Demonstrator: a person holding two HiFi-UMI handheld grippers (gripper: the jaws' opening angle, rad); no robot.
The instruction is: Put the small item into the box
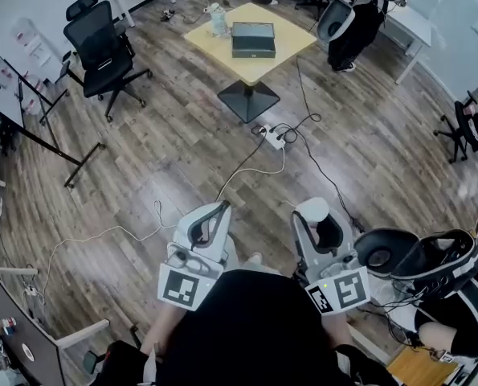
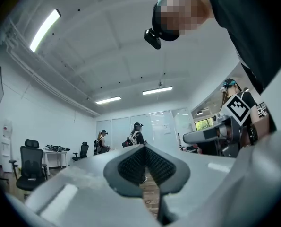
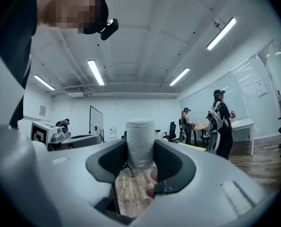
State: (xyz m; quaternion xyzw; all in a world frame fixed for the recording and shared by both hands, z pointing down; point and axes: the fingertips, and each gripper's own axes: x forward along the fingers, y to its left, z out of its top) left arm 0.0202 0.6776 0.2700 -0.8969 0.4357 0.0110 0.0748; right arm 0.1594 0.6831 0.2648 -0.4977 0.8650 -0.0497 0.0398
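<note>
A small white cylinder-shaped item (image 3: 140,143) stands upright between the dark pads of my right gripper (image 3: 140,151), which is shut on it. In the head view the same item (image 1: 312,209) shows at the tip of the right gripper (image 1: 316,218), held level near the person's body. My left gripper (image 1: 220,208) is beside it on the left, and its pads (image 2: 131,163) meet with nothing between them. The dark grey box (image 1: 253,39) lies on a yellow table (image 1: 291,47) far ahead across the wooden floor.
A power strip with cables (image 1: 272,137) lies on the floor before the table's base. A black office chair (image 1: 102,48) and a whiteboard stand (image 1: 30,111) are at the left. A black-and-white seat (image 1: 427,262) is close at the right. People (image 3: 220,122) stand at the room's far side.
</note>
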